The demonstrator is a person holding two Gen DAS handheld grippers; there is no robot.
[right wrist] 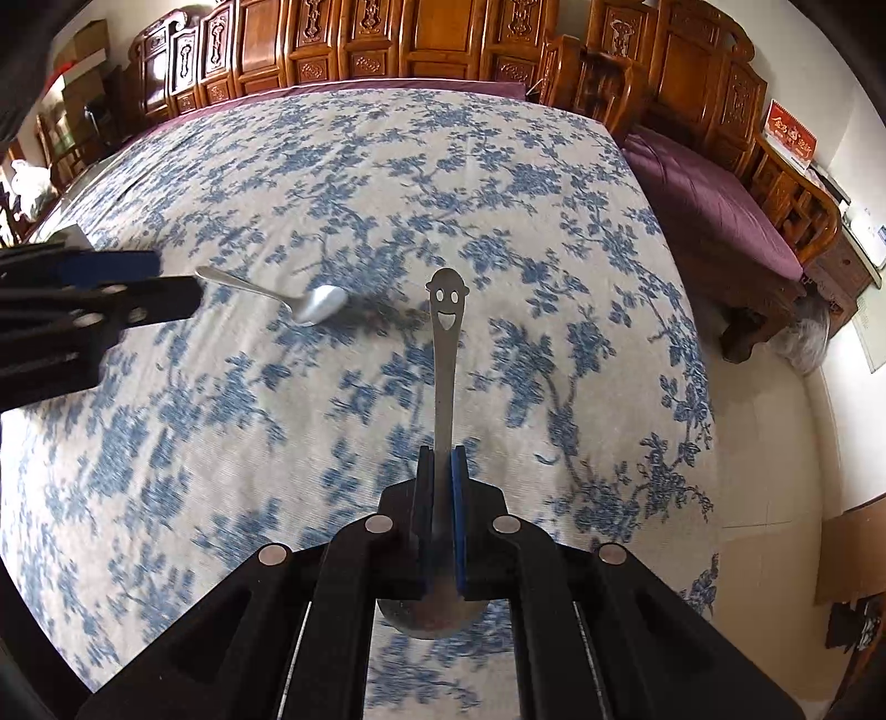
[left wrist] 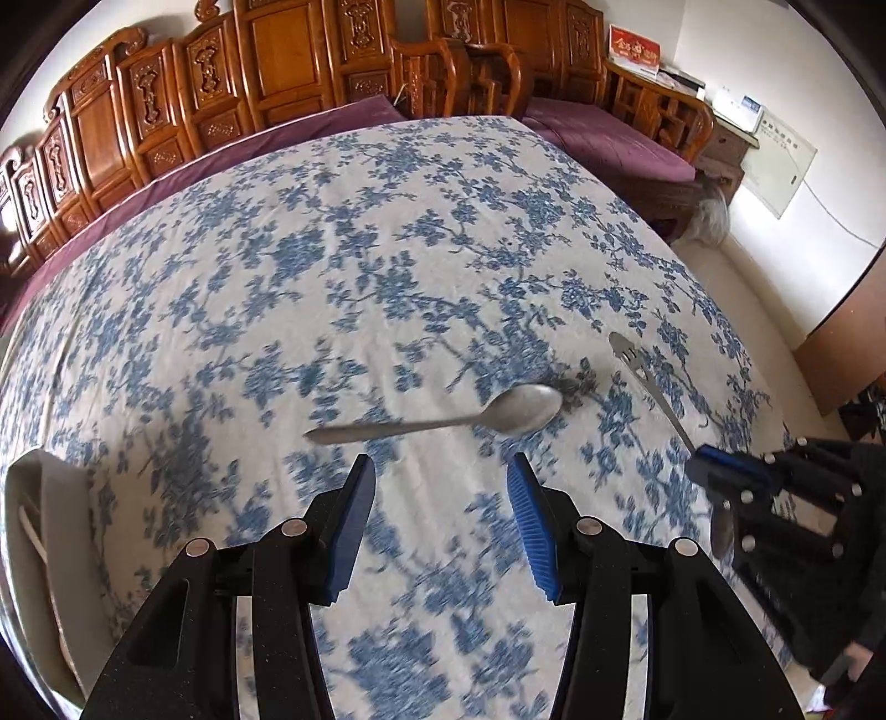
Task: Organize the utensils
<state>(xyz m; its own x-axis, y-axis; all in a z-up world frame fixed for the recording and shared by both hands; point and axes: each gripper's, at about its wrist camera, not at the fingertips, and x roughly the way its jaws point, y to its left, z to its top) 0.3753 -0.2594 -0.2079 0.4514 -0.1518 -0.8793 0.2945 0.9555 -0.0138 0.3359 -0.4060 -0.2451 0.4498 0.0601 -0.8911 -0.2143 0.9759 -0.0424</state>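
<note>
Plain spoon [left wrist: 443, 421] lies just ahead of parted left tongs [left wrist: 440, 476] — untouched.

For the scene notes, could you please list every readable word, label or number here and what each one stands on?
None can be read for certain.
Red calendar card on the wooden side cabinet: gold characters, too blurred to read.
White box with a blue label: print too small.
White wall sheet: lines of print too small.
Steel spoon handle in the right gripper: a cut-out smiling face, no lettering.
</note>
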